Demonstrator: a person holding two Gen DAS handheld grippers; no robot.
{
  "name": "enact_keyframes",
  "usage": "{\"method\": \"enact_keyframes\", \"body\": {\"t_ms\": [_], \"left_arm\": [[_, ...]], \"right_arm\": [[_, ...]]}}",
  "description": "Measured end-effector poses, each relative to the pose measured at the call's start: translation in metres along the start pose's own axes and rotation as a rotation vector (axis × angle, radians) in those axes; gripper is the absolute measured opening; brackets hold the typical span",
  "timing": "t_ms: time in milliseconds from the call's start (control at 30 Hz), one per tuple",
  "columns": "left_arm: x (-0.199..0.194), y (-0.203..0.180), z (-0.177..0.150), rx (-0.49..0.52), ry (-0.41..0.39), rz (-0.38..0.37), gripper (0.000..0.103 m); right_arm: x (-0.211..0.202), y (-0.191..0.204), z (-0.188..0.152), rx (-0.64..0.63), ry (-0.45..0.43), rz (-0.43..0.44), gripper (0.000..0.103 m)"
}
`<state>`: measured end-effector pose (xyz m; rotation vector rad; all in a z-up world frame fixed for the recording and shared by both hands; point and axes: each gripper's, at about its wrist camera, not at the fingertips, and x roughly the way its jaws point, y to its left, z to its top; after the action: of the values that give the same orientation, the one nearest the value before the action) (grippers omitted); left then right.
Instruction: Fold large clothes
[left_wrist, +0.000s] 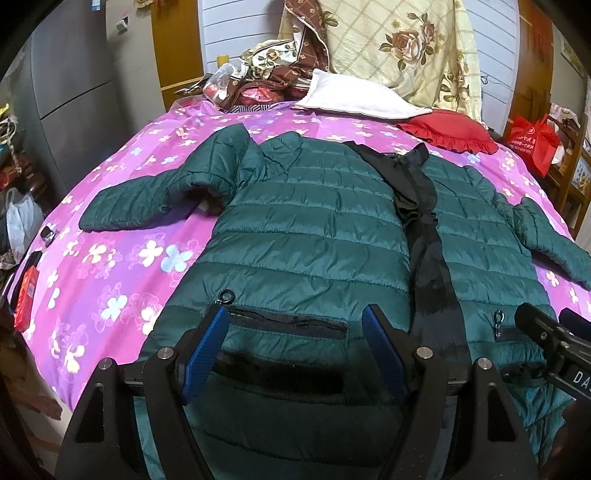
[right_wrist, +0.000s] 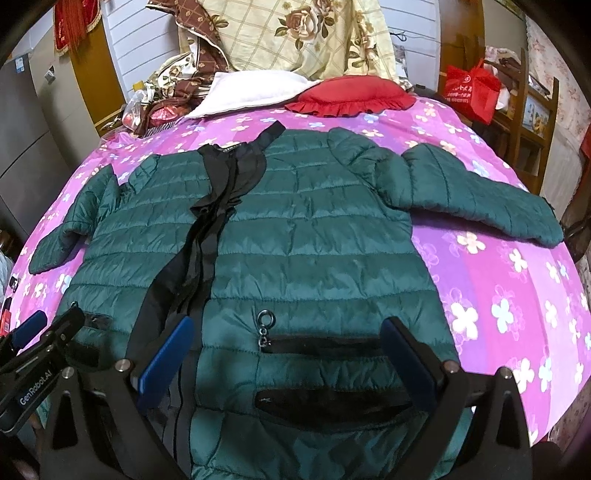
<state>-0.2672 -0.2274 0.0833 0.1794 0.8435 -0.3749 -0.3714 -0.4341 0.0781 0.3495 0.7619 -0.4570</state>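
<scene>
A dark green quilted puffer jacket (left_wrist: 314, 229) lies spread face up on the bed, front open with black lining showing down the middle, sleeves out to both sides. It also fills the right wrist view (right_wrist: 314, 240). My left gripper (left_wrist: 295, 325) is open, its blue pads over the jacket's left pocket near the hem. My right gripper (right_wrist: 288, 339) is open over the right pocket near the hem. Each gripper shows at the edge of the other's view, the right one (left_wrist: 546, 332) and the left one (right_wrist: 48, 332).
The bed has a pink flowered sheet (left_wrist: 110, 266). A white pillow (left_wrist: 354, 99), a red frilled cushion (left_wrist: 450, 133) and piled floral bedding (left_wrist: 399, 44) lie at the head. A red bag (left_wrist: 532, 140) stands on shelves at right. Grey cabinets (left_wrist: 74, 74) stand at left.
</scene>
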Motion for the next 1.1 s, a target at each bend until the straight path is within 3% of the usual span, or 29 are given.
{"method": "enact_keyframes", "body": {"t_ms": [1100], "left_arm": [[0.015, 0.008, 0.029, -0.017, 0.005, 0.008, 0.055]], "right_arm": [[0.016, 0.008, 0.020, -0.025, 0.000, -0.004, 0.102]]}}
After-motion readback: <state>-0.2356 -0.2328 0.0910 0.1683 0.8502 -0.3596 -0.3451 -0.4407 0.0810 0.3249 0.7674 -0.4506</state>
